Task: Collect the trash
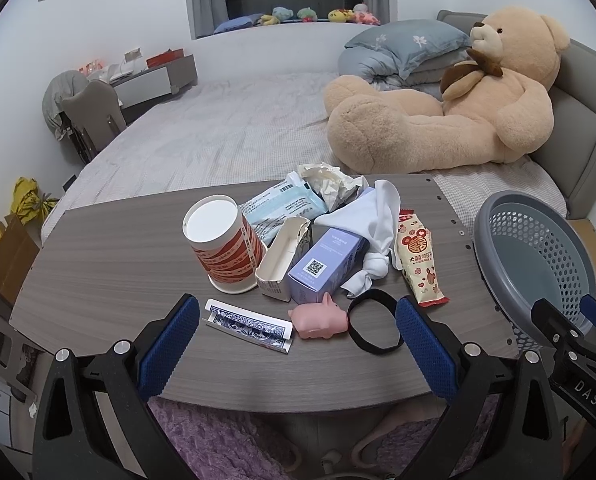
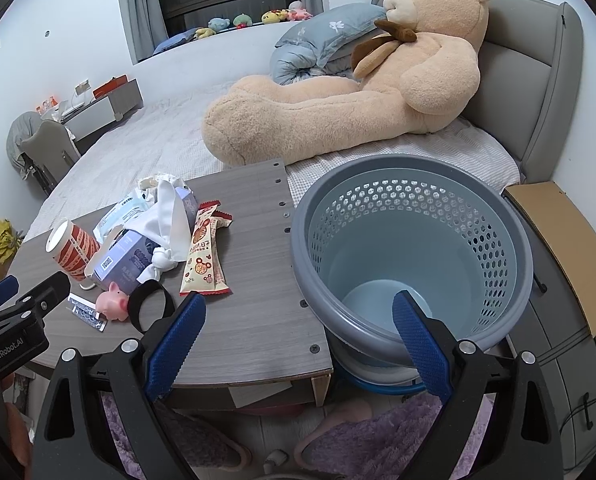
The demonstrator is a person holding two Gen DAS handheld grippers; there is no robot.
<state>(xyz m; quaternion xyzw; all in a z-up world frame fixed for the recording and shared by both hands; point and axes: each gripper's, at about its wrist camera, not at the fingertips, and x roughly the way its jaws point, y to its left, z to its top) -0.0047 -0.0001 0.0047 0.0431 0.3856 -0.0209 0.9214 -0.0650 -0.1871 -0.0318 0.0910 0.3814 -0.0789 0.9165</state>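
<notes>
Both grippers — left gripper point(image 1: 298, 344), right gripper point(image 2: 298, 336) — jaws spread and empty, trash point(image 1: 329, 236) heaped mid-surface point(image 1: 110, 264) beside the bin point(image 2: 413, 264); hasty grabs may catch the toy pig point(image 1: 317, 316).

A home bedroom: a wide bed point(image 1: 218, 132) with a padded grey headboard point(image 2: 537, 80), a big teddy bear point(image 1: 457, 108) and folded duvet point(image 1: 377, 60) near its head, small plush toys point(image 1: 317, 14) along the curtained window's sill.
</notes>
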